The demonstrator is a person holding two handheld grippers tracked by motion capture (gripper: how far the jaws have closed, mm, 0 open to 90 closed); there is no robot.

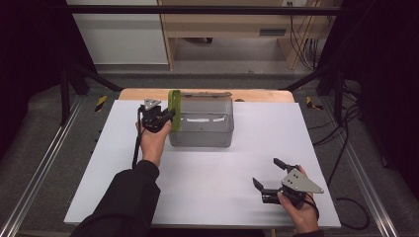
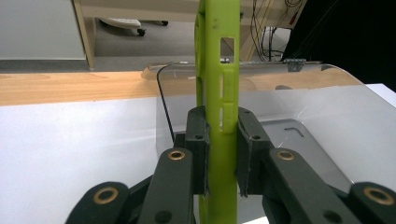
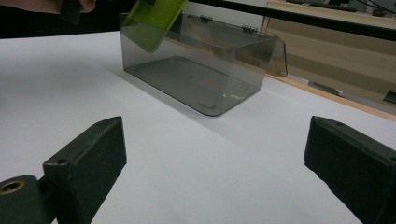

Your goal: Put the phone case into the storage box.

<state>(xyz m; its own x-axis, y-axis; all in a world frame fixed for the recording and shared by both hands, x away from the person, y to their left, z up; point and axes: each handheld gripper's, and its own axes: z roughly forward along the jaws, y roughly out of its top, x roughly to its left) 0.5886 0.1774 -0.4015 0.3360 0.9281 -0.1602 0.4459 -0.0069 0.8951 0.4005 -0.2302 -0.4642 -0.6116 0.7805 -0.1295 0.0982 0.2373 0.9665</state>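
Green plastic piece [image 2: 219,116]: clamped upright by left gripper [image 2: 219,144] over clear box's [image 1: 202,129] left wall, presumably for insertion; right gripper [image 1: 274,178] gapes empty.

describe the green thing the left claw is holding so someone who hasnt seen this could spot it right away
Start at the white table top and find the clear smoky plastic box near its far edge, lid open. At the box's left end, the left claw pinches a flat lime-green plastic piece, held upright on edge over the box. It is the one brightly coloured thing there, with small cut-out slots.
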